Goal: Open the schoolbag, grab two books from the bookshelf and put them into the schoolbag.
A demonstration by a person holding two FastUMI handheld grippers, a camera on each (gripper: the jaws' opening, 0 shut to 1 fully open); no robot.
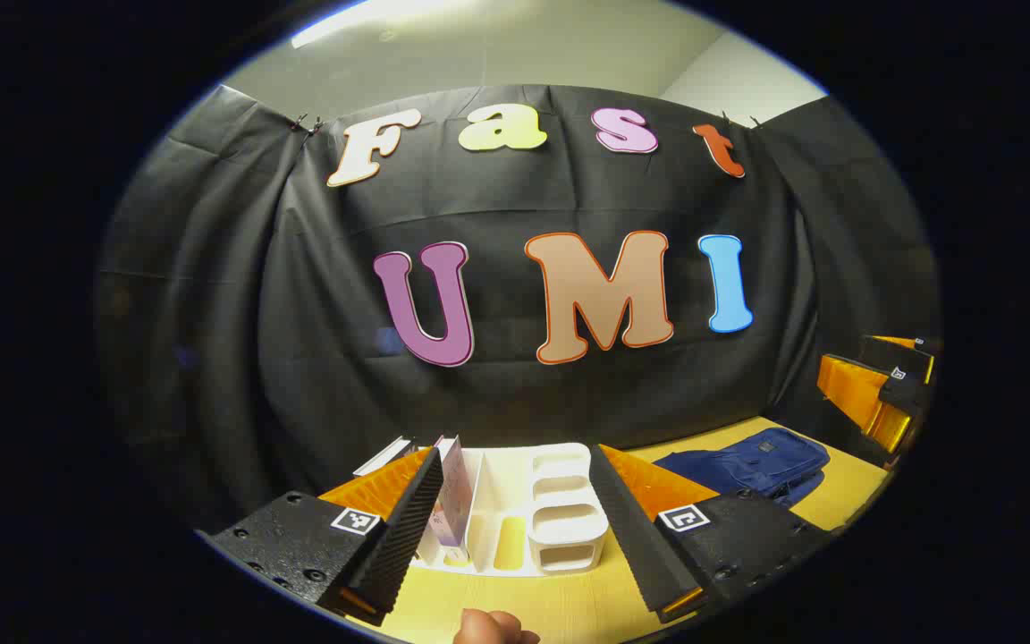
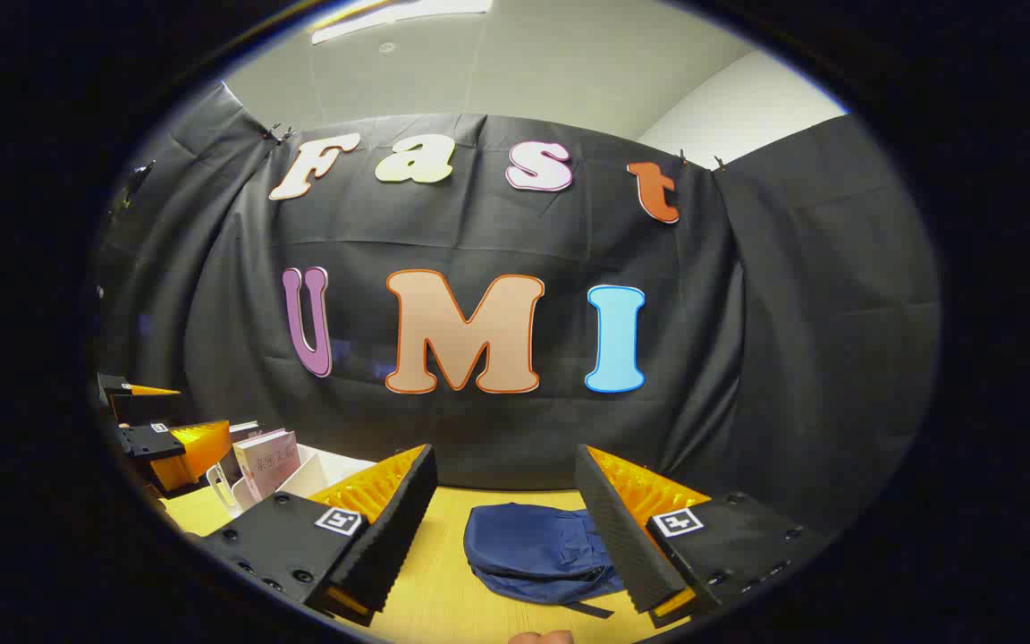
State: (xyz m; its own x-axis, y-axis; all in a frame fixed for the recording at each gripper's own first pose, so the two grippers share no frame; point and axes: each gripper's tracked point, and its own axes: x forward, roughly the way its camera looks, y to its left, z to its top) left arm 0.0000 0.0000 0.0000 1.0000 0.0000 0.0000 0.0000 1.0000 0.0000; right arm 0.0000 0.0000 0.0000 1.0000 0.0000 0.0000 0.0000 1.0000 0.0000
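Both claws stand wide open and hold nothing. Looking along the left claw (image 1: 515,537), its two fingers frame a white desktop bookshelf (image 1: 537,510) that sits on the yellow counter (image 1: 515,608) against the black cloth wall. A book with a pale pink cover (image 1: 454,492) stands upright in the rack's left slot, just beside the claw's left finger but not touched by it, and more thin volumes lean behind that finger. The middle and right compartments of the rack look empty.

Looking along the right claw (image 2: 506,537), the fingers bracket a navy blue schoolbag (image 2: 537,550) lying flat on the counter, near the fingertips yet apart from them. Its flap lies smooth and I see no gap in it, so it reads as closed.

By my judgement the task has hardly begun: the bag is unopened, no book is lifted, and nothing has gone inside. Opening the bag, two pickups and two placements all remain.

The left gripper view looks down into the rack's compartments and shows the bag off to the right, crumpled near the other claw. The right gripper view gives the bag's top face plainly, and shows the books from the side, where printed characters on the pink cover are too small to read.
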